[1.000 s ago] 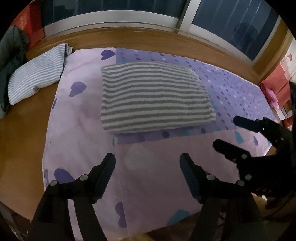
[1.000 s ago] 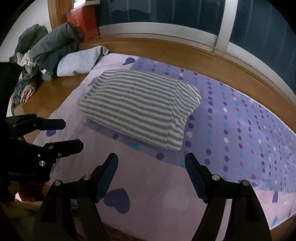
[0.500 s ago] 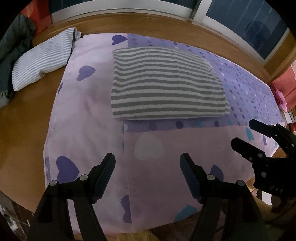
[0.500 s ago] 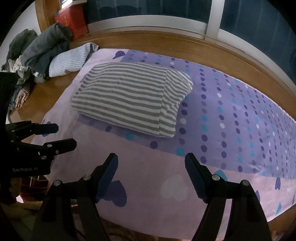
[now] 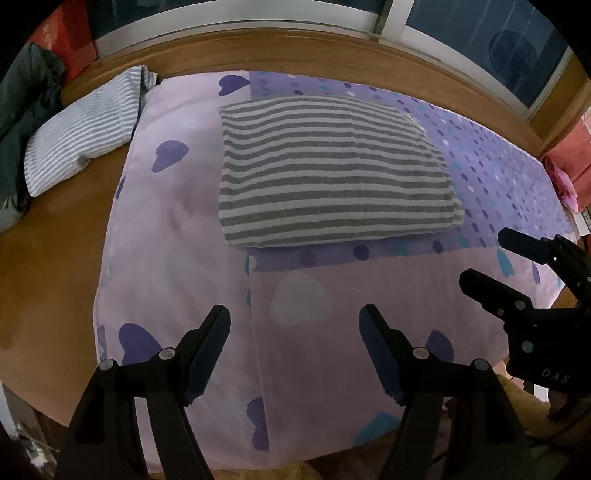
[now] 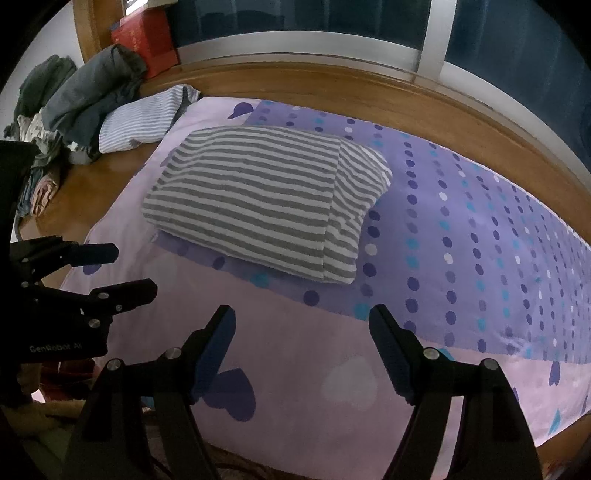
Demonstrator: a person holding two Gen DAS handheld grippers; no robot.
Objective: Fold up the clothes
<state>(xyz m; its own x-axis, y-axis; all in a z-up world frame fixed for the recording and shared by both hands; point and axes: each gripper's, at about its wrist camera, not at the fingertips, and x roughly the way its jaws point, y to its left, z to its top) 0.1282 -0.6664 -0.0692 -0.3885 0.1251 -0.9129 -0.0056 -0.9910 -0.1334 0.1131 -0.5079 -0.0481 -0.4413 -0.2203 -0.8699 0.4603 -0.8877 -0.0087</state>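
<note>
Clothes for folding are spread over a wooden platform (image 5: 55, 266) under a window (image 6: 295, 33). On it lies a pink sheet (image 5: 177, 229) printed with hearts, with a purple dotted panel (image 6: 480, 236) across its far and right part. A grey-and-white striped garment (image 5: 332, 177), already folded into a neat thick rectangle, rests on the sheet, partly on the dotted panel and partly on the pink, with its near edge just past the seam between the two. Off the sheet at the far left lies a thin-striped blue-and-white garment (image 5: 85, 129), loosely bundled, touching the sheet's corner, and beside that is a heap of dark, unfolded clothes (image 6: 85, 103) in front of a red box (image 6: 147, 40). The left tongs (image 5: 295, 350) hover above the near pink part of the sheet, jaws wide apart with nothing between them, well short of the folded garment. The right tongs (image 6: 303, 350) hang likewise over the near edge of the sheet, jaws spread wide and empty, just to the right of the left pair. Neither pair touches any cloth. At the far right of the left view sits something pink-red (image 5: 569, 162), too blurred to identify.
</note>
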